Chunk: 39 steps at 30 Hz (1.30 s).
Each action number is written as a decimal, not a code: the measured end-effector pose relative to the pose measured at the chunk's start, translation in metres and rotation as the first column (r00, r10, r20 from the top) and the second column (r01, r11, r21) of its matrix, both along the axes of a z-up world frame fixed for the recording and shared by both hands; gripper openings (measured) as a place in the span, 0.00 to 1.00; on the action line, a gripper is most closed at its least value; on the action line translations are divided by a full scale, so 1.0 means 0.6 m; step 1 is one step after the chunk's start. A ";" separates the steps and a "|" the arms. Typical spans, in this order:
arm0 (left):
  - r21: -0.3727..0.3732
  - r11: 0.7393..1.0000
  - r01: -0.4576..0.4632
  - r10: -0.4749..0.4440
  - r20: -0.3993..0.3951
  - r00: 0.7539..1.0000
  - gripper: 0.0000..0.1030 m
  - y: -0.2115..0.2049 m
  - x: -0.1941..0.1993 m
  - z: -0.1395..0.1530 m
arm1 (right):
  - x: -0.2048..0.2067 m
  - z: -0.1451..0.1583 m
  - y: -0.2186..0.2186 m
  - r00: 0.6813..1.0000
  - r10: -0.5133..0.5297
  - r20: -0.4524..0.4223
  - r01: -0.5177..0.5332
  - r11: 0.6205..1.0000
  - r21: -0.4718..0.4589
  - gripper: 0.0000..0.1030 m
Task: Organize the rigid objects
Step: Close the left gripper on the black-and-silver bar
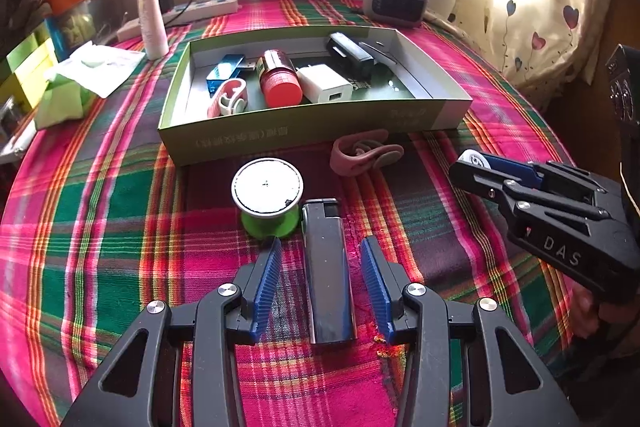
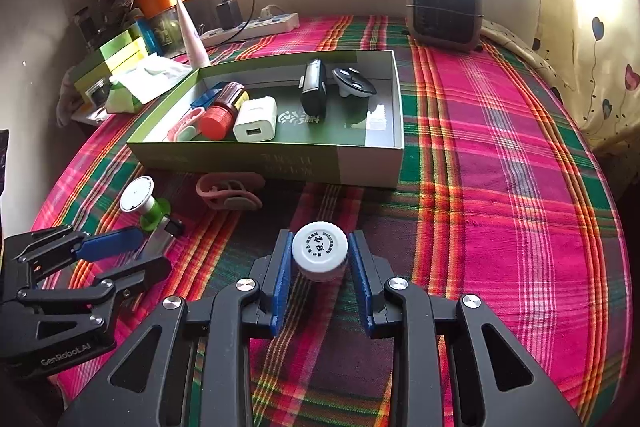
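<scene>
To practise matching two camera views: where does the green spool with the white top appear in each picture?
Left wrist: green spool at centre, just left of the lighter's top.
Right wrist: spool at far left, above the left gripper.
Shared landmark: green box.

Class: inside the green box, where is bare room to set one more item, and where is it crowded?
Bare floor lies at the green box right end, beyond the black device. The left end is crowded around the red-capped bottle and white charger.
</scene>
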<state>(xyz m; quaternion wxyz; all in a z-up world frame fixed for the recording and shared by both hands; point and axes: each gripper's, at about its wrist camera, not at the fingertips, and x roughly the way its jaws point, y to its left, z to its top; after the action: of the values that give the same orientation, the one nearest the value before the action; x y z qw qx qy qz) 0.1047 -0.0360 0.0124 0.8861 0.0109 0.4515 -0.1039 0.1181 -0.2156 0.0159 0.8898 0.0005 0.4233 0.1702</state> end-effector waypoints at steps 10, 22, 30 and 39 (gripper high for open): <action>0.019 1.000 -0.012 0.012 0.022 1.000 0.23 0.000 -0.007 0.000 | -0.002 -0.001 0.000 1.000 0.004 -0.002 -0.004 1.000 0.008 0.29; -0.001 1.000 0.000 0.000 0.026 1.000 0.21 -0.001 -0.011 0.000 | -0.002 -0.002 0.001 1.000 0.002 -0.005 -0.002 1.000 0.002 0.29; -0.010 1.000 0.022 -0.022 0.028 0.999 0.21 -0.007 -0.017 0.000 | -0.004 -0.001 0.001 1.000 0.002 -0.004 -0.002 1.000 0.002 0.29; -0.016 0.999 0.035 -0.035 0.042 0.999 0.21 -0.009 -0.024 0.005 | -0.016 -0.001 0.002 1.000 0.007 -0.002 -0.007 1.000 -0.003 0.29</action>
<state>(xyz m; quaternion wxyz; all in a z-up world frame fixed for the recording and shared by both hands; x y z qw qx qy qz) 0.0905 -0.0416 0.0156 0.8934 0.0133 0.4319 -0.1230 0.1087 -0.2145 0.0152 0.8888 -0.0024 0.4246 0.1727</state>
